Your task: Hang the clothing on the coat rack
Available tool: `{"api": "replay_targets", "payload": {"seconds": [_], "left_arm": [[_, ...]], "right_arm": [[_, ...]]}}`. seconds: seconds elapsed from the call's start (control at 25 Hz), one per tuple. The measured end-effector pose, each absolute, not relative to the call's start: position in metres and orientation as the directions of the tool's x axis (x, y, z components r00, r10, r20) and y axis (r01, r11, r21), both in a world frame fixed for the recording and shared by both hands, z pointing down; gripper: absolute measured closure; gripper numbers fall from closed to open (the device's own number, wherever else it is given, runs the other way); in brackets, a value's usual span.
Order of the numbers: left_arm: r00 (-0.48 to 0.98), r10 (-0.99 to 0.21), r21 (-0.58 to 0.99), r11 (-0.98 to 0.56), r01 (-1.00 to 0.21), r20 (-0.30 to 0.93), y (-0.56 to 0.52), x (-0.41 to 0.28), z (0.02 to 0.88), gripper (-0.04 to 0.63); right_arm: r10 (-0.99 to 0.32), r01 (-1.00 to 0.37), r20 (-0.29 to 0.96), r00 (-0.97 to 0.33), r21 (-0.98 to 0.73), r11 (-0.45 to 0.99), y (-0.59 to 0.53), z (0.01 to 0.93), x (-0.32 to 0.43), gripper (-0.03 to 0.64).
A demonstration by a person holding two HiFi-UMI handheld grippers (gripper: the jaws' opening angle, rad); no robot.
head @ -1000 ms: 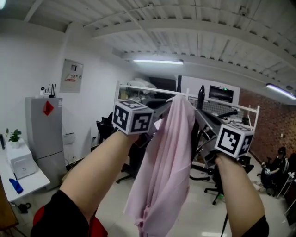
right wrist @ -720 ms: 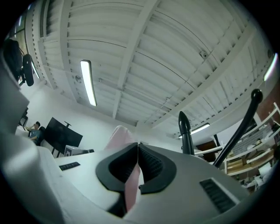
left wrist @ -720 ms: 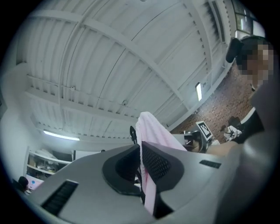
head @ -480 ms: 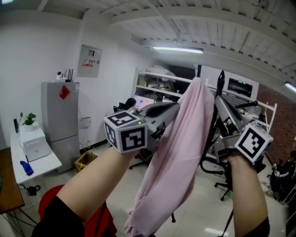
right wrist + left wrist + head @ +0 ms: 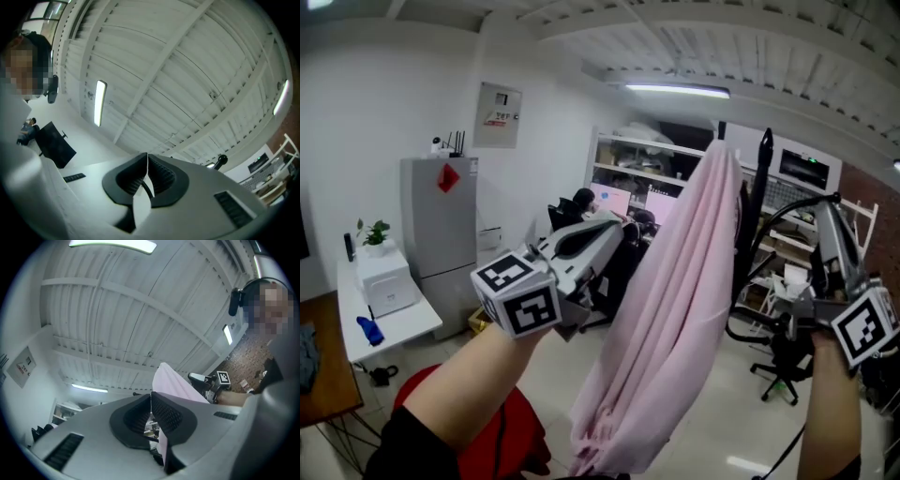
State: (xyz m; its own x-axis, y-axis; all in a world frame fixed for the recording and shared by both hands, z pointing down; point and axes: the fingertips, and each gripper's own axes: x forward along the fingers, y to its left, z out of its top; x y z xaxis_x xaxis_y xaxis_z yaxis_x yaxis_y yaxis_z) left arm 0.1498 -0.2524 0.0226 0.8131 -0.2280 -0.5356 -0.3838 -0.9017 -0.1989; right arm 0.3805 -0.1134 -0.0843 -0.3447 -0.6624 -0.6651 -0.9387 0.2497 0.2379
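Both jaws pairs, left gripper (image 5: 614, 223) and right gripper (image 5: 821, 208), sit together, empty; the pink garment (image 5: 675, 309) between them looks light and limp, best pinched near its top fold.

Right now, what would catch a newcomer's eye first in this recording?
The long pink garment fills the middle of the head view, its top up at the black coat rack. Flanking it are the left gripper at lower left and the right gripper at the right edge, each with a marker cube, both with jaws shut.

Bright, even indoor light, ceiling tube lamp (image 5: 678, 90) glaring, soft shadows in pink garment (image 5: 675, 309) folds below it, fisheye-bent edges.
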Motion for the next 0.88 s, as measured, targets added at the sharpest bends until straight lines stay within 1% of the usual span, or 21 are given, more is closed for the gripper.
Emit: {"api": "replay_targets", "payload": {"seconds": [0.12, 0.2, 0.28, 0.44, 0.52, 0.64, 0.72, 0.8, 0.88], "left_arm": [[0.825, -0.244, -0.219, -0.891, -0.399, -0.51, -0.24, 0.13, 0.048, 0.595], [0.84, -0.251, -0.23, -0.888, -0.397, -0.482, -0.231, 0.119, 0.071, 0.595], [0.854, -0.261, -0.233, -0.889, -0.394, -0.449, -0.225, 0.107, 0.097, 0.595], [0.878, -0.3, -0.239, -0.883, -0.403, -0.373, -0.222, 0.083, 0.169, 0.595], [0.891, -0.326, -0.207, -0.893, -0.4, -0.315, -0.22, 0.073, 0.216, 0.595], [0.898, -0.384, -0.077, -0.91, -0.407, -0.216, -0.214, 0.051, 0.296, 0.595], [0.885, -0.438, 0.003, -0.896, -0.443, -0.159, -0.214, 0.032, 0.348, 0.595], [0.862, -0.493, 0.054, -0.87, -0.49, -0.115, -0.216, 0.012, 0.398, 0.595], [0.84, -0.537, 0.154, -0.839, -0.522, -0.078, -0.207, -0.005, 0.438, 0.595]], "right_arm": [[-0.688, -0.923, -0.617, -0.381, 0.293, 0.249, -0.1, -0.05, 0.377, 0.603], [-0.715, -0.906, -0.561, -0.417, 0.314, 0.283, -0.098, -0.01, 0.377, 0.603], [-0.744, -0.891, -0.494, -0.45, 0.306, 0.336, -0.1, 0.039, 0.378, 0.603], [-0.798, -0.884, -0.389, -0.461, 0.281, 0.374, -0.099, 0.142, 0.368, 0.603], [-0.799, -0.858, -0.321, -0.509, 0.267, 0.439, -0.096, 0.191, 0.355, 0.603], [-0.763, -0.791, -0.21, -0.612, 0.17, 0.587, -0.096, 0.253, 0.319, 0.603], [-0.72, -0.735, -0.156, -0.676, 0.069, 0.675, -0.102, 0.291, 0.286, 0.603], [-0.668, -0.669, -0.1, -0.737, -0.03, 0.742, -0.115, 0.336, 0.249, 0.603], [-0.621, -0.612, -0.035, -0.783, -0.133, 0.779, -0.132, 0.388, 0.213, 0.604]]}}
